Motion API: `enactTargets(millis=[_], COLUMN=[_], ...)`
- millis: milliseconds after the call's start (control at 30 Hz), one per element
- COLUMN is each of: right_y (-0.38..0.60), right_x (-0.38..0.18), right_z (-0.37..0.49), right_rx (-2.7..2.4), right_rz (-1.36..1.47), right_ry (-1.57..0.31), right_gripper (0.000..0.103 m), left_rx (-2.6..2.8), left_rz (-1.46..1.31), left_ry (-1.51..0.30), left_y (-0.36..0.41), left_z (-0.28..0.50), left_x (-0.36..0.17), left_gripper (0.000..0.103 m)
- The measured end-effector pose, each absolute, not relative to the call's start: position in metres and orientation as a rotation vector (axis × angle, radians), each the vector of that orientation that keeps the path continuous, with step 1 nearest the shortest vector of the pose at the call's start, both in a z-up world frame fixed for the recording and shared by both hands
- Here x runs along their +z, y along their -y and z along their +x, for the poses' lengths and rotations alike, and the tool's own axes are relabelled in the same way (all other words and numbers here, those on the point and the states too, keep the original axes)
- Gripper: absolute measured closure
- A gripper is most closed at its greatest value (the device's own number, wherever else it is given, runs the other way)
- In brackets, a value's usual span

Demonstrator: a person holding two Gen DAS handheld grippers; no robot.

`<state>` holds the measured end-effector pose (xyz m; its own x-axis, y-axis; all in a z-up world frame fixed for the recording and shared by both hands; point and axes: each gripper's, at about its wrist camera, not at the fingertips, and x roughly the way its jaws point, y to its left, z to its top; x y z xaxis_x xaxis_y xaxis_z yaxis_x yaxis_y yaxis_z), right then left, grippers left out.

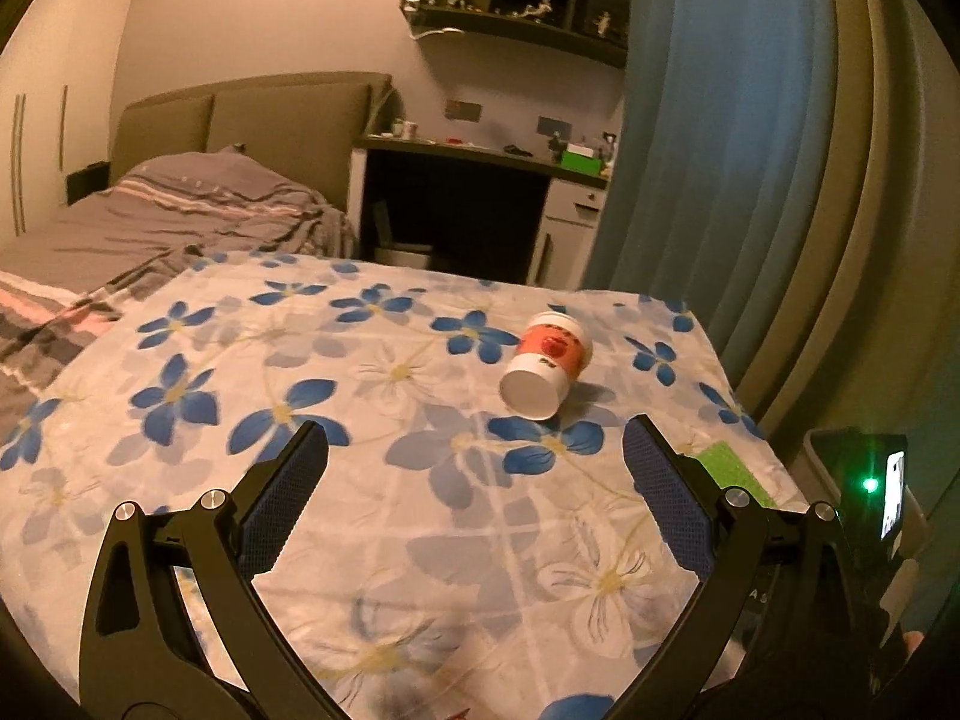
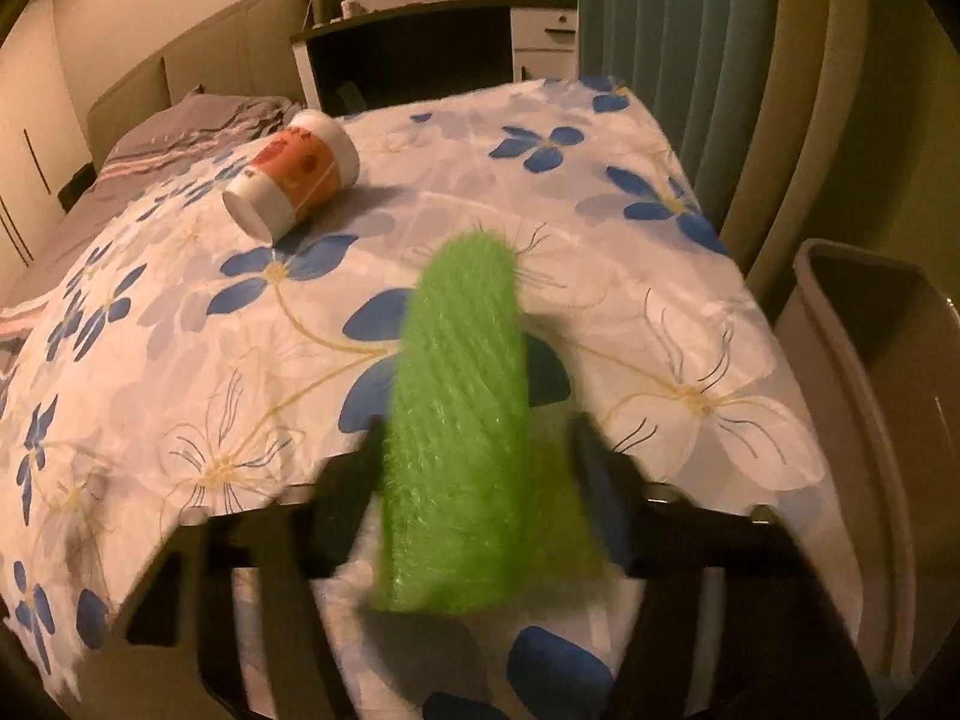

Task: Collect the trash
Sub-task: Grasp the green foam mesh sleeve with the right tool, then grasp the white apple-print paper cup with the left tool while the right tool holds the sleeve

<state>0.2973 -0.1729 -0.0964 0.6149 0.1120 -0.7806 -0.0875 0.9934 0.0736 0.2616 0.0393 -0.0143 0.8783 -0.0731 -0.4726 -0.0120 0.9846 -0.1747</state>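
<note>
Bedroom light is dim and warm over the white cloth printed with blue flowers (image 1: 372,516) that covers the work surface, with a grey bed (image 1: 150,222) and a dark desk (image 1: 480,162) behind it. My left gripper (image 1: 474,468) hovers above the cloth with its blue-padded fingers (image 1: 288,498) spread wide and nothing between them. Ahead of it lies a white paper cup with an orange band (image 1: 547,365), tipped on its side, base toward me. My right gripper (image 2: 474,438) is blurred; a fuzzy green sponge-like strip (image 2: 459,420) stands on edge between its dark fingers, but I cannot tell whether the pads press on it. A grey plastic bin (image 2: 888,396) stands just beside the cloth's right edge.
</note>
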Motion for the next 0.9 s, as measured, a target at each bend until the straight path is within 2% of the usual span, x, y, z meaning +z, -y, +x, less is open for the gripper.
enactTargets(millis=[33, 67, 100, 533, 700, 900], right_y=[0.174, 0.176, 0.177, 0.2, 0.202, 0.203], right_x=[-0.096, -0.096, -0.096, -0.034, -0.028, -0.028], right_z=[0.298, 0.298, 0.298, 0.267, 0.264, 0.265], right_rx=[0.113, 0.128, 0.142, 0.102, 0.128, 0.147], right_rz=[0.033, 0.047, 0.057, 0.096, 0.114, 0.122], right_ry=[-0.901, -0.898, -0.896, -0.628, -0.596, -0.589], right_gripper=[0.066, 0.083, 0.087, 0.089, 0.089, 0.089], left_rx=[-0.043, -0.055, -0.071, -0.228, -0.267, -0.298], left_rz=[-0.176, -0.176, -0.175, -0.225, -0.224, -0.204], left_ry=[-0.502, -0.505, -0.507, -0.608, -0.672, -0.729], left_y=[-0.038, -0.036, -0.033, -0.02, -0.016, -0.007], left_z=[0.266, 0.27, 0.275, 0.379, 0.417, 0.441], left_x=[-0.016, -0.017, -0.019, -0.053, -0.068, -0.08], left_gripper=[0.006, 0.006, 0.006, 0.006, 0.01, 0.021])
